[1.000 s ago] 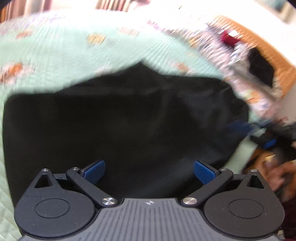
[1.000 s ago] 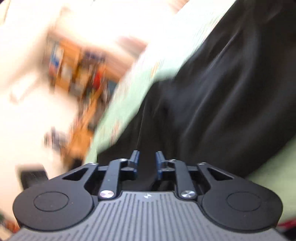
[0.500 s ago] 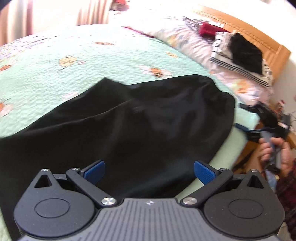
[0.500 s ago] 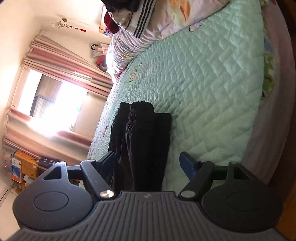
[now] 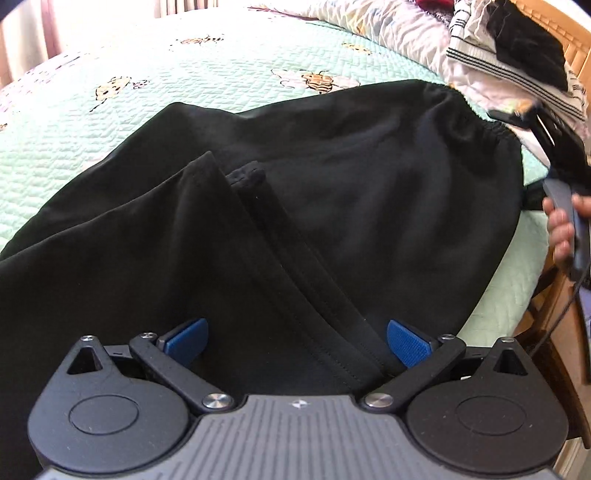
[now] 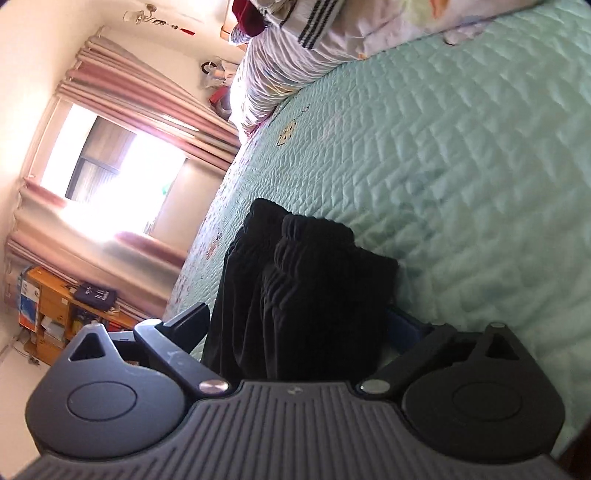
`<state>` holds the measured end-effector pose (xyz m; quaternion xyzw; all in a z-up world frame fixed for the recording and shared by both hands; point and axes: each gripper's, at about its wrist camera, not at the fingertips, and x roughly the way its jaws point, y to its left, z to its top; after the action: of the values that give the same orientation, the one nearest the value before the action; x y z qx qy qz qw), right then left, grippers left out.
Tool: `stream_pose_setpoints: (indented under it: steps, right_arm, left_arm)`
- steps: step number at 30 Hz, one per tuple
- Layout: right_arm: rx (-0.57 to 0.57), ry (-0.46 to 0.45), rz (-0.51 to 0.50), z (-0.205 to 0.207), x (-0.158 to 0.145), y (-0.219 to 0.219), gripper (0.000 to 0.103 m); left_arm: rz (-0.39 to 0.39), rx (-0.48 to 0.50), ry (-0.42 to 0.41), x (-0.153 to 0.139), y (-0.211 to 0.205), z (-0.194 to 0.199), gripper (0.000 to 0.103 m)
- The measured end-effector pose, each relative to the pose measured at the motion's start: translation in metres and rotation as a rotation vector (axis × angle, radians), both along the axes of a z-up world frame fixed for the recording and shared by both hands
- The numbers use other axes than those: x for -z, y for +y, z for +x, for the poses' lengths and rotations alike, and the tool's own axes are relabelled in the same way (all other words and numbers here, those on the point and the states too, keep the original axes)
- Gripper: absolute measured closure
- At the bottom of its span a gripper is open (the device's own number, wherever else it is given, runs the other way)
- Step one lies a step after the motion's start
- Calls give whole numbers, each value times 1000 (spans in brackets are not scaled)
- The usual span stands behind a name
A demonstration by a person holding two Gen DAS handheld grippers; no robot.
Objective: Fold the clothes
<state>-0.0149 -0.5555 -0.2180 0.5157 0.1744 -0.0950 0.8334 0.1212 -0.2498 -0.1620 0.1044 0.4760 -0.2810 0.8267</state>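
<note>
Garment: black trousers lie spread across the mint quilted bedspread, their gathered waistband toward the pillows.
Leg fold: one leg panel lies folded over the other, and a stitched seam runs down the middle of the trousers.
Left gripper: jaws spread wide over the leg end of the trousers, blue pads on either side of the seam, gripping nothing.
Right gripper: jaws wide, with the bunched waistband between them; whether the fingers touch the cloth cannot be told.
Right hand: at the waistband corner of the trousers, wrapped around the gripper handle.
Pile: striped and black clothes sit on the pillows beyond the waistband.
Window: bright, framed by pink curtains, far past the trousers.
</note>
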Motion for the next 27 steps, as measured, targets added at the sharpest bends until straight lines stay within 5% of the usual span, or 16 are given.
stream_pose_setpoints:
  steps: [6,10,13,22,27]
  right_arm:
    - [-27,45,-88,19,-6,5,4]
    - [4,55,-70,6,-1,2,45]
    - [4,39,-40,-3,4,-5,59]
    - [5,-29,-94,-14,-31,12,71]
    - [12,-60,-139,-20,-59,27,72]
  left_arm:
    - [30,-6,-9,0,-5,-2,1]
    - [49,-2,-14,1,-9,-1,1]
    - [56,5,-19,-1,-8,-2,1]
    - [22,5,-7,-3,-2,1,1]
    - [-160,-44,61,-16,34,1,2]
